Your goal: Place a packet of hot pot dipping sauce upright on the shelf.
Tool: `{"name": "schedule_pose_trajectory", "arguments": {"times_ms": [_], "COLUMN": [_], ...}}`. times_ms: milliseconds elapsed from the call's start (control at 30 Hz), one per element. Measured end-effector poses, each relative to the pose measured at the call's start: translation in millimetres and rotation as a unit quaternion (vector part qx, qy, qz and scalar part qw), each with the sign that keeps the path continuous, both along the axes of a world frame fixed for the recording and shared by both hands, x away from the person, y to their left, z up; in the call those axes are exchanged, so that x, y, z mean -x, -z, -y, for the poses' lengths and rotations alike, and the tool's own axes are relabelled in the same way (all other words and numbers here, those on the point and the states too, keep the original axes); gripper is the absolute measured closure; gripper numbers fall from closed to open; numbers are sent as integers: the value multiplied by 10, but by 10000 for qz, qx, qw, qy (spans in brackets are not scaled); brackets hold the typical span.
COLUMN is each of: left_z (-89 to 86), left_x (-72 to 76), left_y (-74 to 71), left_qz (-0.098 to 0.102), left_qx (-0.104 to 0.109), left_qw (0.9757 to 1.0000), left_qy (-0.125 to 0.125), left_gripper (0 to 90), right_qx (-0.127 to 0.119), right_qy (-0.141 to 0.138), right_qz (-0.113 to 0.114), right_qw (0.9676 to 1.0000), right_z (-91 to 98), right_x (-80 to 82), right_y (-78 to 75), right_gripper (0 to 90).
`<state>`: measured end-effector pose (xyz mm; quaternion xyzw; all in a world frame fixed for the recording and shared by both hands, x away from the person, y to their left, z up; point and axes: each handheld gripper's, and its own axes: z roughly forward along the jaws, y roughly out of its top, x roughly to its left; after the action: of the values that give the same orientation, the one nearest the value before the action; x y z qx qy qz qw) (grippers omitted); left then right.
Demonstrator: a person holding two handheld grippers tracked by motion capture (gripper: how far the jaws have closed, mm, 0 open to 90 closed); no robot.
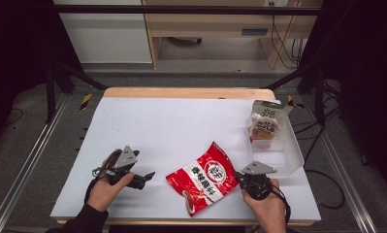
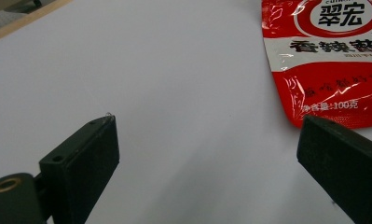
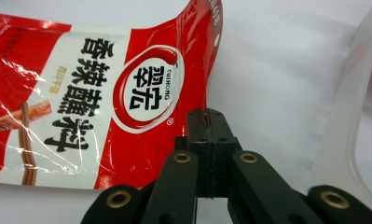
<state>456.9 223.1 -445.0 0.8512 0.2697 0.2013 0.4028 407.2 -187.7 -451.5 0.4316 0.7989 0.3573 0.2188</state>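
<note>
One pouch [image 1: 265,127] stands in my clear bin [image 1: 293,154]; right tool [image 3: 206,122] pinches the red packet's [image 3: 99,93] edge; left tool [image 2: 207,154] gapes open.

Lab recording bay: black metal frame [image 1: 60,73], white-covered table [image 1: 171,121], floor cables [image 1: 283,43].

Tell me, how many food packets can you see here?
2: a red seasoning pouch lies flat on the white table, its edge pinched by the right gripper; a green-topped pouch stands in the clear plastic bin.
</note>
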Motion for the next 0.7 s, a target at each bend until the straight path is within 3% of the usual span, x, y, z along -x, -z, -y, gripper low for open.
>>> {"name": "schedule_pose_trajectory", "arguments": {"times_ms": [133, 433, 700], "left_z": [-8, -20, -19], "left_x": [0, 1, 4], "left_y": [-4, -9, -11], "left_qz": [12, 14, 14], "left_qx": [-16, -11, -11], "left_qw": [10000, 10000, 10000], "left_qy": [-17, -21, -24], "left_gripper": [56, 56, 56], "right_qx": [19, 181, 280], "right_qy": [-68, -345, -513], "right_qz": [106, 352, 425], "right_qw": [9999, 9986, 9974], "right_z": [-27, -197, -287], "right_x": [-21, -227, -354], "right_y": [-70, -271, -354], "right_gripper": [900, 900, 900]}}
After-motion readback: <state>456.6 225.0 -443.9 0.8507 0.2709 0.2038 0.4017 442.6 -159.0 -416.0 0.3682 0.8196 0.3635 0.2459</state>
